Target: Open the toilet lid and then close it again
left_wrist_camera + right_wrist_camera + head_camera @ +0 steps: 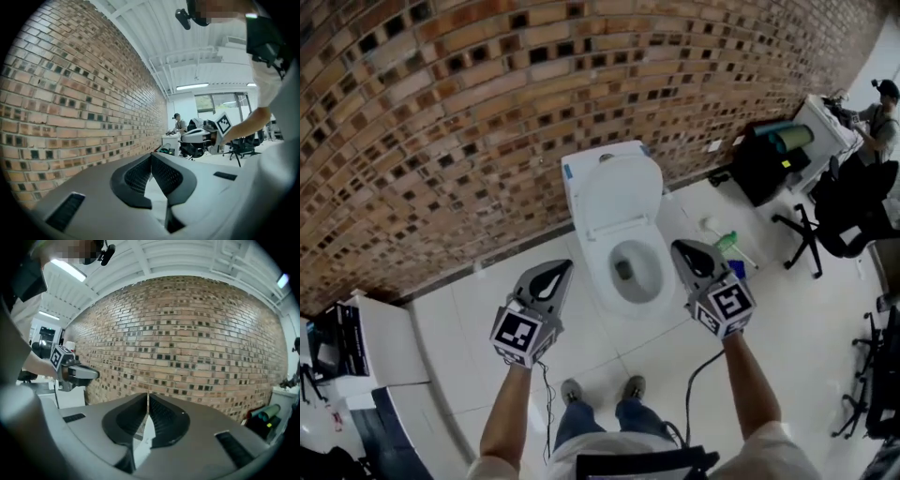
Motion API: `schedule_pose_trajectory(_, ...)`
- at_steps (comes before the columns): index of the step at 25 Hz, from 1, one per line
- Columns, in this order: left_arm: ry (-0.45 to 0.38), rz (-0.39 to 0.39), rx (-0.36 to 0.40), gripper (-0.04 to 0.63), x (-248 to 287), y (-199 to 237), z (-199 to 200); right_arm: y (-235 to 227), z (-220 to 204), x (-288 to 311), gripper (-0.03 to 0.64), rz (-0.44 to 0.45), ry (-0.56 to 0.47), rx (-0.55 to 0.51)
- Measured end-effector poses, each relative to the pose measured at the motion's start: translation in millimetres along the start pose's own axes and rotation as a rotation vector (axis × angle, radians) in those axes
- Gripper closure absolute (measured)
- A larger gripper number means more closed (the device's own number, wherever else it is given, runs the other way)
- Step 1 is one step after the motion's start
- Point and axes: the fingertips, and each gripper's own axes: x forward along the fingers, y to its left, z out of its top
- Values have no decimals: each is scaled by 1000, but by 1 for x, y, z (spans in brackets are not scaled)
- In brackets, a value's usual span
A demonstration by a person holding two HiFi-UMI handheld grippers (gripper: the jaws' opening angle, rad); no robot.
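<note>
Reading bright and even throughout. Drawing light from ceiling lamps (pixel 192 86), glaring white overhead. Casting only soft, faint shadows on the floor (pixel 806 328). Bending the wall (pixel 187 333) strongly toward the edges; darkening to black at gripper-view corners. Blurring slightly close to the lens.

White short sleeves (pixel 780 452), blue jeans (pixel 579 420), grey shoes (pixel 572 389).
Grey left gripper (pixel 555 270) and right gripper (pixel 682 247): black-and-white marker cubes (pixel 523 333), black cables (pixel 694 373).
</note>
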Motion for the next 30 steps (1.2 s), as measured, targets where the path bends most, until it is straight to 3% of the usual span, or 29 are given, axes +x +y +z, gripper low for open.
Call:
schedule_pose_trajectory(4, 37, -75, -39, 601, -6, -43, -1, 34, -31, -56, 606, -41, 13, 106)
schedule_pose_trajectory(12, 53, -160, -42, 601, -24, -97, 1, 79, -47, -92, 606, -59, 23, 106)
schedule_pose_trajectory(25, 20, -177, -16, 601, -30, -117, 23, 76, -26, -110, 606, -78, -4, 78)
schedule_pose_trajectory(30, 92, -182, 14, 603, -29, -116, 21, 77, -20, -112, 606, -73, -3, 68)
